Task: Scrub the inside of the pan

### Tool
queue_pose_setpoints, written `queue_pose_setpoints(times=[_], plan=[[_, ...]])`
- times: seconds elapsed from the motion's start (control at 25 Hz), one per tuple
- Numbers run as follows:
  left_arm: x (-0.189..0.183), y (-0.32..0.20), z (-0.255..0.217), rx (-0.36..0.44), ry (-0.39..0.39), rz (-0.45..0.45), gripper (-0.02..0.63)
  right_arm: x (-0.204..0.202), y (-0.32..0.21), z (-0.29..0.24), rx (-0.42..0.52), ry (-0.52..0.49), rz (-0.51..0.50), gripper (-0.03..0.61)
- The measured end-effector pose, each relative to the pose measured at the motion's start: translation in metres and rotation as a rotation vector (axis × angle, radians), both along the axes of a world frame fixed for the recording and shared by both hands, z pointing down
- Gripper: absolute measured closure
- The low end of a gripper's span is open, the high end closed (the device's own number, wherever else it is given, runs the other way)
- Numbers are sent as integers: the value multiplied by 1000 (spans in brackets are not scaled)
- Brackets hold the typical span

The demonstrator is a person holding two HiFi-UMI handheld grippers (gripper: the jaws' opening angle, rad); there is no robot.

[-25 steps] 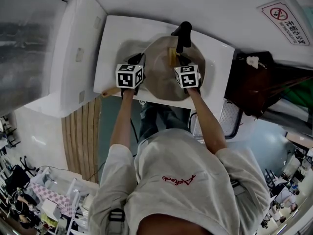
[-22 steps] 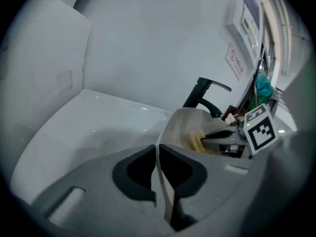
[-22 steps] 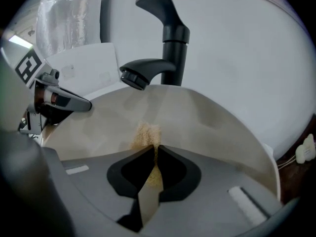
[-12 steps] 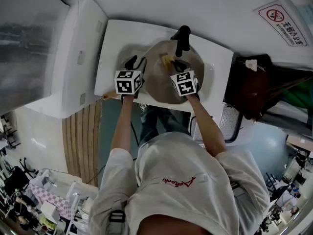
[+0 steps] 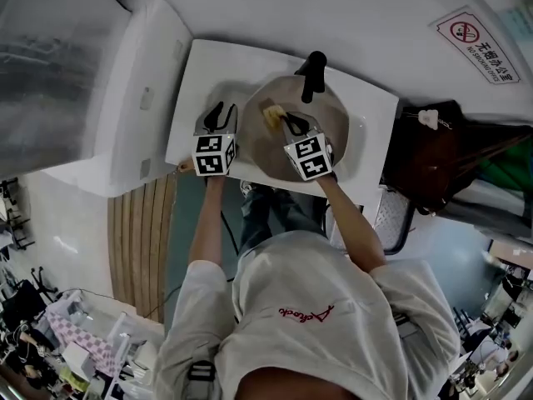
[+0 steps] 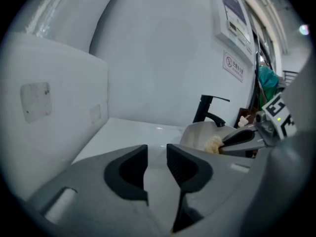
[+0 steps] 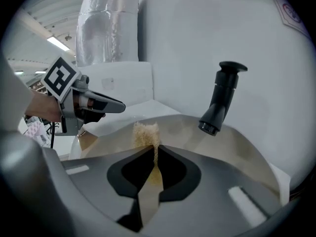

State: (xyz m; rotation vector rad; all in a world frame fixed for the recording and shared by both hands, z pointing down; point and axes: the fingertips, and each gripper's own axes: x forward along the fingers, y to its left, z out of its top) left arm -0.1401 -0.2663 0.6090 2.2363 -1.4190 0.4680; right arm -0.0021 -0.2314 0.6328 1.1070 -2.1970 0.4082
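- White surface (image 5: 198, 77) carries the pan (image 5: 331, 117).
- Right gripper (image 7: 155, 149) pinches the sponge (image 7: 145, 131) in its fingers, with the pan's inside just beyond and below.
- Left gripper (image 6: 157, 154), left of the pan, has just opened its fingers and holds nothing.

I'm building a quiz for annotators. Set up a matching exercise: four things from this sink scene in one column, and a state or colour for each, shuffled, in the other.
Things:
1. left gripper
2. right gripper
3. scrubbing pad
4. faucet

States:
a. black, over the pan's far side
b. open, empty
c. beige, pinched at one edge
d. shut on the scrubbing pad

Pairs: 1-b, 2-d, 3-c, 4-a.

The left gripper's jaws have just been opening, with nothing between them.
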Motion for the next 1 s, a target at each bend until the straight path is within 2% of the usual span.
queue_pose_setpoints(times=[0.16, 0.32, 0.52, 1.0], plan=[[-9, 6, -22, 85, -36, -48, 540, -1, -2, -15, 35, -34, 0, 549], [-9, 13, -35, 103, -16, -70, 609, -3, -3, -29, 60, -61, 8, 549], [-7, 26, -46, 103, 18, -92, 614, 1, 1, -42, 74, -76, 11, 549], [9, 44, -84, 169, -5, -87, 614, 12, -1, -96, 190, -166, 30, 549]])
